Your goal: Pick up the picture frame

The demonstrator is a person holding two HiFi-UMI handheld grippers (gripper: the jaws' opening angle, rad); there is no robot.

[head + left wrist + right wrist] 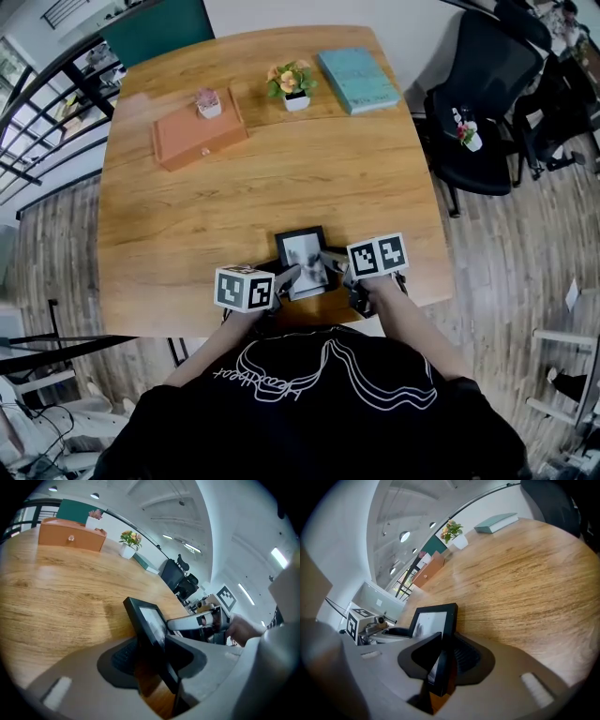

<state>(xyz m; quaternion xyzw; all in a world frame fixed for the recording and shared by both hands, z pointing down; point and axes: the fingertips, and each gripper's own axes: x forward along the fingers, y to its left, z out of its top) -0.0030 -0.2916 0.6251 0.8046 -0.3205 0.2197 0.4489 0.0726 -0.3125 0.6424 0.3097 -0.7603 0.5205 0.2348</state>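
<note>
The wooden table [281, 178] fills most of the head view. A black office chair [483, 103] stands beside its right edge, and the two tongs views catch only a part of that chair. On the far side of the table lie an orange box [199, 136] and a teal book [357, 79].

The picture frame [304, 260] is at the table's near edge, right in front of the person and between the two tongs. From above, its lower corners are covered, so the grip cannot be read there. The left tongs [289, 276] view shows it plainly, with both jaws clamped on one side edge of the frame. The right tongs [336, 262] view shows those jaws closed on the opposite side edge, with the glass turned toward the other tongs. No view settles whether the frame touches the wood, and the photo in it is too dim to make out.

A pink plant [208, 102] sits on the box. A yellow-flowered plant [292, 84] stands between box and book.
</note>
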